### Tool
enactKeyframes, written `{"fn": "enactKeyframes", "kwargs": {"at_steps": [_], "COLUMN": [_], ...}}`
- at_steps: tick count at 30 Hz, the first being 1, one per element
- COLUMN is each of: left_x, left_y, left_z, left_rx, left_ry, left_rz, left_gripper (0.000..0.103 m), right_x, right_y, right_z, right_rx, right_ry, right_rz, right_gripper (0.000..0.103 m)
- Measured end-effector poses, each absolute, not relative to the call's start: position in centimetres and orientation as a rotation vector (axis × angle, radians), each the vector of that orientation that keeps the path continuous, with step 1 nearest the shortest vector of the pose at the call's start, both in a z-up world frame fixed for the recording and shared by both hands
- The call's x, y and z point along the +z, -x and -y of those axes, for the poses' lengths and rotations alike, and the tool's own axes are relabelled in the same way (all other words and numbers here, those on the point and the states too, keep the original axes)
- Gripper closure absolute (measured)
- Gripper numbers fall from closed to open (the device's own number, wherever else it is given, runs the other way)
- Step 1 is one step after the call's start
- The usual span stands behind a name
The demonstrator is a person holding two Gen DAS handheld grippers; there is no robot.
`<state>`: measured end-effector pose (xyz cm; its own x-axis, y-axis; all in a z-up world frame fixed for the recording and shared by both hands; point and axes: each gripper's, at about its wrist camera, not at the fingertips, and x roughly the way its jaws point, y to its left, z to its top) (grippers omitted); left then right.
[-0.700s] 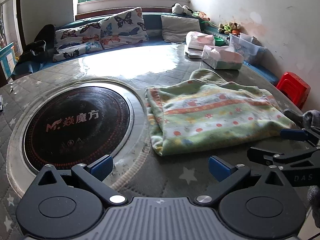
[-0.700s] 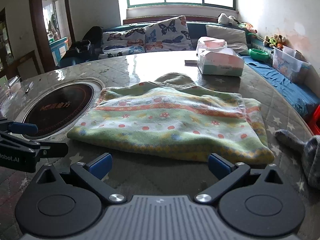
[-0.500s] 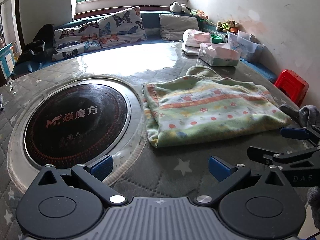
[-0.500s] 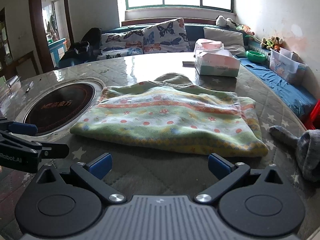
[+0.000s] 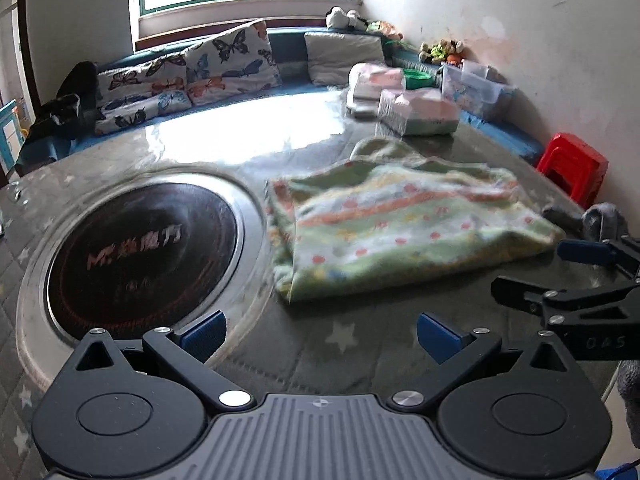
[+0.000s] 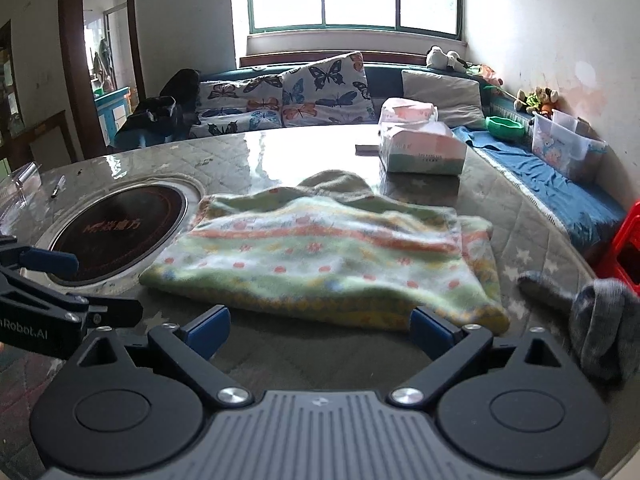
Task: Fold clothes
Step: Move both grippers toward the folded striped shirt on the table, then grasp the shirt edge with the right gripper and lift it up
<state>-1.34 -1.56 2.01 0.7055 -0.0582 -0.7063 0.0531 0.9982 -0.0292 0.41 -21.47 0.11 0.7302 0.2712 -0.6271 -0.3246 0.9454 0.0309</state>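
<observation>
Lying folded on the quilted, star-patterned tabletop (image 5: 344, 356), centre to right of the left wrist frame: green patterned garment (image 5: 404, 232) with orange stripes and red dots, flat, several layers visible at its left edge. Same garment (image 6: 324, 256) filling the middle of the right wrist frame, its near hem just beyond the jaw tips. Slightly blurred in both views.

Left gripper (image 5: 320, 334) at the bottom of its own frame, jaws spread wide, nothing between them, blue pads clear of the cloth and above bare tabletop. Seen again at the left edge of the right wrist frame, apart from the garment.

Right gripper (image 6: 320, 326) at the bottom of its own frame, jaws likewise wide and empty; right pad close against the garment's near corner, contact not determinable. Seen also at the right edge of the left wrist frame.

Round black cooktop (image 5: 140, 248) with a metal ring set into the tabletop, left of the garment. Grey sock (image 6: 600, 328) at lower right of the right wrist frame, near the garment. Tissue pack (image 6: 420, 152) beyond the garment, upper centre-right. Butterfly cushions (image 6: 320, 92) on the bench under the window. Red stool (image 5: 572, 168) at right edge.
</observation>
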Motion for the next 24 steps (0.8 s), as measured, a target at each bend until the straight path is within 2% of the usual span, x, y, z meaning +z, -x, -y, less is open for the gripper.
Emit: {"fn": "enactKeyframes", "kwargs": {"at_steps": [7, 17, 24], "left_x": [3.5, 4.4, 2.9], "left_y": [-2.4, -8.7, -10.9], "left_z": [1.8, 1.0, -0.5], "left_rx": [-0.064, -0.028, 0.010], "left_ry": [-0.019, -0.030, -0.023], "left_rz": [-0.770, -0.778, -0.826], "left_gripper": [0.000, 0.000, 0.000], "right_x": [1.3, 1.5, -0.8], "right_y": [-3.7, -13.9, -21.9], "right_z": [21.5, 21.5, 19.4], "right_rx": [0.343, 0.350, 0.371], "right_ry": [0.093, 0.080, 0.064], "right_rz": [-0.661, -0.704, -0.780], "right_gripper": [0.012, 0.032, 0.044]}}
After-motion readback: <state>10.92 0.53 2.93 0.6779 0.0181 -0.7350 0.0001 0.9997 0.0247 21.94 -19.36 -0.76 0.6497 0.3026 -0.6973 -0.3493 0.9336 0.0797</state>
